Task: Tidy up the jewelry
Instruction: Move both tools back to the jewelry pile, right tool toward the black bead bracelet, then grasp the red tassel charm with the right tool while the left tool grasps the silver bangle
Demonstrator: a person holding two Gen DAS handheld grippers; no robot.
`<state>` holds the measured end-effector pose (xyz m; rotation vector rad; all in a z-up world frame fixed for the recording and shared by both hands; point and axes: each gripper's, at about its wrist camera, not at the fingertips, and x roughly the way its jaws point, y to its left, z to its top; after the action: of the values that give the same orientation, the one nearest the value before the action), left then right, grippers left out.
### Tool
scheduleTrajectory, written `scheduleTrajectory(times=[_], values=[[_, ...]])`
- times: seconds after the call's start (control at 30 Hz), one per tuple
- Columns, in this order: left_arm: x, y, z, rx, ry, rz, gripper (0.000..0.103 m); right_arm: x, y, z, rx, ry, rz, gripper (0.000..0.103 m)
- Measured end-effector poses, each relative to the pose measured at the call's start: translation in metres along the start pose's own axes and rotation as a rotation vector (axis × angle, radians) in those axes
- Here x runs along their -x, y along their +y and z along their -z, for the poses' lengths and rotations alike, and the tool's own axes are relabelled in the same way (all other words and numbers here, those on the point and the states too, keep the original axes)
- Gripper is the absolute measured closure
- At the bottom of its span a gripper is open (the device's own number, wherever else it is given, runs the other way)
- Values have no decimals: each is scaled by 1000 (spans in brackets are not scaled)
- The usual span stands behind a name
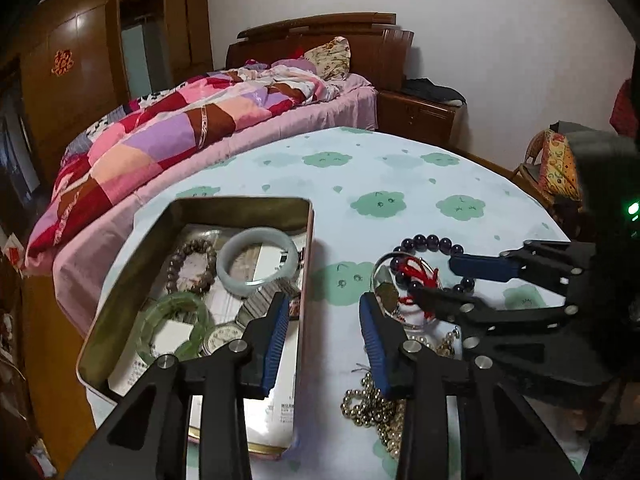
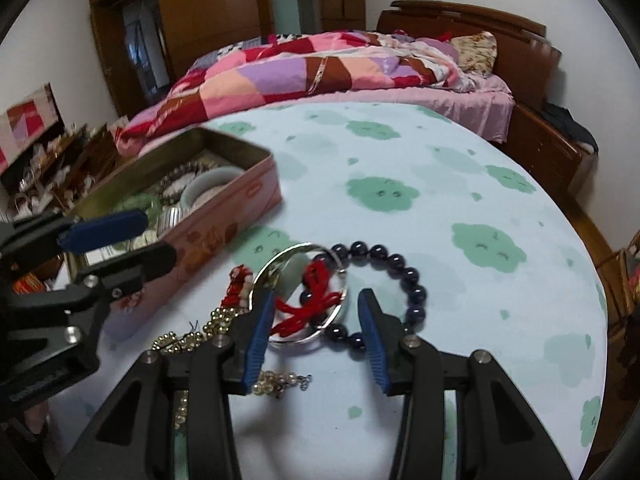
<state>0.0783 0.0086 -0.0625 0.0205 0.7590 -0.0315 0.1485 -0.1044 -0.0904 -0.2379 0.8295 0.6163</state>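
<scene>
An open tin box [image 1: 240, 204] [image 2: 224, 204] on the table holds a pale jade bangle [image 1: 258, 262], a green bangle [image 1: 176, 326], a brown bead bracelet [image 1: 192, 266] and a watch [image 1: 224, 338]. My left gripper [image 1: 324, 344] [image 2: 120, 240] is open and empty, straddling the tin's right wall. On the cloth lie a silver bangle [image 2: 304, 296] with red cord [image 2: 308, 300], a dark bead bracelet [image 2: 396, 280] [image 1: 432, 242] and gold bead chains [image 2: 200, 332] [image 1: 372, 408]. My right gripper [image 2: 312, 336] [image 1: 444, 280] is open, its fingers either side of the silver bangle.
The round table [image 2: 440, 184] has a pale cloth with green cloud prints. A bed with a patchwork quilt [image 1: 168, 132] stands behind it. A chair [image 1: 556, 168] is at the right edge. Wooden wardrobes line the far wall.
</scene>
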Motion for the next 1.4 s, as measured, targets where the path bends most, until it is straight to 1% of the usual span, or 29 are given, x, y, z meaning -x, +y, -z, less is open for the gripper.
scheduleTrajectory(times=[0.03,0.07,0.1,0.13,0.17,0.2,0.33,0.47,0.7,0.77,0.93,1.17,1.2,1.3,1.4], values=[[-1,1,1,5,5,0,66,-4,1,1,6,16,8,59],[-2,2,2,10,7,1,66,-6,2,1,8,26,12,74],[-2,3,2,14,7,3,66,-7,2,3,12,28,22,82],[-2,4,3,18,8,5,66,-5,1,4,15,16,31,89],[-2,5,3,21,7,6,66,-2,-3,4,-1,7,19,92],[-2,5,2,21,6,6,66,3,-7,4,-24,-7,4,100],[0,3,0,16,-2,12,66,31,-23,5,-77,-99,10,100],[-1,-3,0,-3,1,22,66,52,-44,9,-142,-150,29,100],[-9,-30,-9,-91,8,36,66,63,-72,19,-215,-169,88,100],[-9,-41,-10,-112,8,65,66,61,-78,21,-234,-166,88,100],[-23,-69,-2,-181,57,121,66,56,-77,25,-240,-163,74,100],[-51,-84,4,-229,139,141,66,54,-74,28,-230,-161,65,100],[-52,-85,5,-233,142,136,68,54,-74,28,-231,-163,67,100],[-51,-83,2,-238,144,146,98,56,-73,28,-232,-170,68,100],[-43,-79,2,-227,130,163,99,58,-74,28,-236,-179,65,100]])
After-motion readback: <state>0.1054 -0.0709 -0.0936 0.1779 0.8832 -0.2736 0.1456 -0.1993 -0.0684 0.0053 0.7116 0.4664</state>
